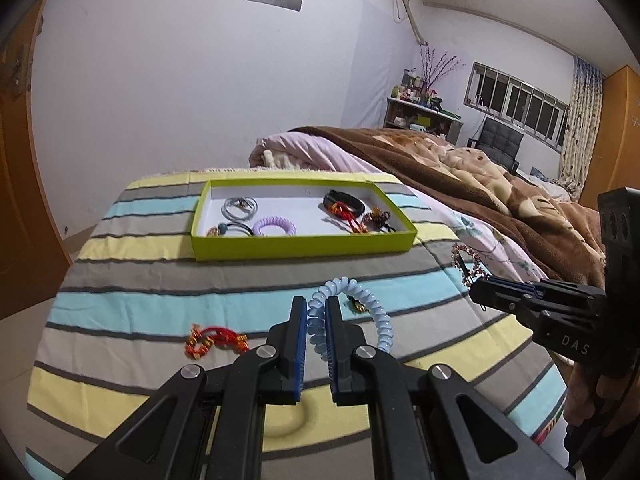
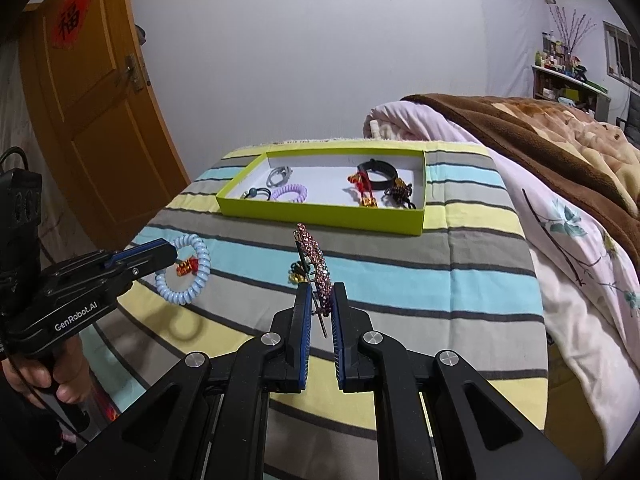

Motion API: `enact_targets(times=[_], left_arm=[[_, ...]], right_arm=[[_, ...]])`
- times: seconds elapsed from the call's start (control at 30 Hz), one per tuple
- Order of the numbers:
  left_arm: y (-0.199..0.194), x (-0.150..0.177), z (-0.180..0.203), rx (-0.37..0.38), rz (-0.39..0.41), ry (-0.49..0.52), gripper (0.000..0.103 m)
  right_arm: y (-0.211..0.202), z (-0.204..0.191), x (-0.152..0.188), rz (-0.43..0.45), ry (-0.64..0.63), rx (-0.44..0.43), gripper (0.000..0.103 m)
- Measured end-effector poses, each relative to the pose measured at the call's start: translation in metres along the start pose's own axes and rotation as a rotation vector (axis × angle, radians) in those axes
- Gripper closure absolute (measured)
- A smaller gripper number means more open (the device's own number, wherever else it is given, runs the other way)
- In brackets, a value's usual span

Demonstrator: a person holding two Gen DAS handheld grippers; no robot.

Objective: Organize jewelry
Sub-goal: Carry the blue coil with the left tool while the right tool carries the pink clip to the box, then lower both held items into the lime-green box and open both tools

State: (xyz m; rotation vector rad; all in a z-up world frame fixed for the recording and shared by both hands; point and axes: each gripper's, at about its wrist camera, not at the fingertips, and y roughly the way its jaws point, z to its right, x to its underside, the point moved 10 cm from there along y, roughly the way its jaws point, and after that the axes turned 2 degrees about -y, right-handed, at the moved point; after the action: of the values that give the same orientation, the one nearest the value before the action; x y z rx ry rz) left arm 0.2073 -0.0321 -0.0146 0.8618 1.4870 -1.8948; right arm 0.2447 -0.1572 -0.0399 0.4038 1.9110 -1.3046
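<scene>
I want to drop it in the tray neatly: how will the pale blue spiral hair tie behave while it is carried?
The spiral hair tie is pinched at one side by the left gripper and keeps its ring shape above the bedspread, so it is probably springy and light. Its glossy coils may slip. It could bounce in the green tray.

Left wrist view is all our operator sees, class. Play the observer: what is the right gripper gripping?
Observer: The right gripper is shut on a pink rhinestone hair clip, which stands upright between its fingers.
Operator: Is my coil band a whole ring?
Observer: Yes. The pale blue coil band shows as a full loop, pinched at one side by the left gripper.
Operator: Is it off the cloth?
Observer: It appears lifted; its shadow lies on the striped cloth below.
</scene>
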Motion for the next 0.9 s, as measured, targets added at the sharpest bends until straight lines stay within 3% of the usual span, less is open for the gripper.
enact_targets(times=[0.43,0.9], left_arm=[[0.027,-0.052,-0.022,-0.050,0.035,0.026,0.094],[0.085,-0.103,-0.059,-0.089,0.034,0.023,0.094]], right_arm=[[0.024,0.005,-0.041,0.019,-0.031,0.025,0.093],[0.083,0.012,-0.079,-0.026,-0.059,0.044,0.093]])
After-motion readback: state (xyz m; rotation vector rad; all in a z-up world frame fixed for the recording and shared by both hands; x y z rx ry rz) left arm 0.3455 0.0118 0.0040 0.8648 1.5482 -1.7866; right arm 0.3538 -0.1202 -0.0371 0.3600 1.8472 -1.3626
